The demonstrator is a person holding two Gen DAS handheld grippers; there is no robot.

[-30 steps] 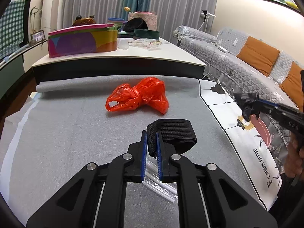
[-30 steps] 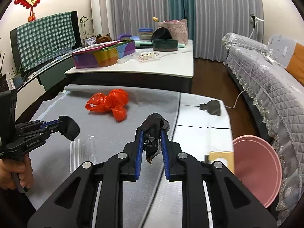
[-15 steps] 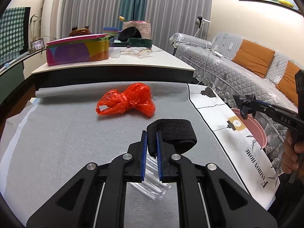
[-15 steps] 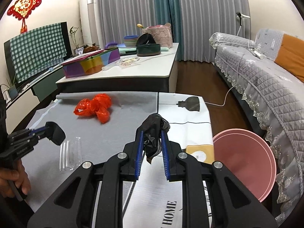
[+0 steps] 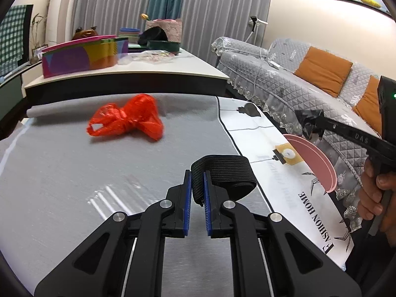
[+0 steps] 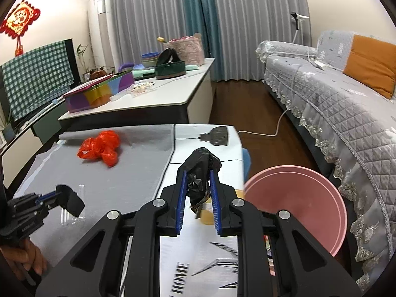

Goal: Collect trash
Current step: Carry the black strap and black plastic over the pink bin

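Left of the pink basin (image 5: 319,163), the left gripper (image 5: 197,193) pinches a black elastic band (image 5: 222,173): light, limp, best held by its folded edge. Just left of that basin (image 6: 297,198), the right gripper (image 6: 197,193) clamps a crumpled black bag (image 6: 201,168), soft, weightless.

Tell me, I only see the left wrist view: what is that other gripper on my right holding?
Observer: The right gripper is shut on a crumpled black bag.
Operator: Where does the pink tub stand?
Observer: The pink tub stands on the floor beside the table's right edge, in front of the sofa.
Operator: Anything on the wall to my left?
Observer: A red knot ornament hangs above a green checked cloth.
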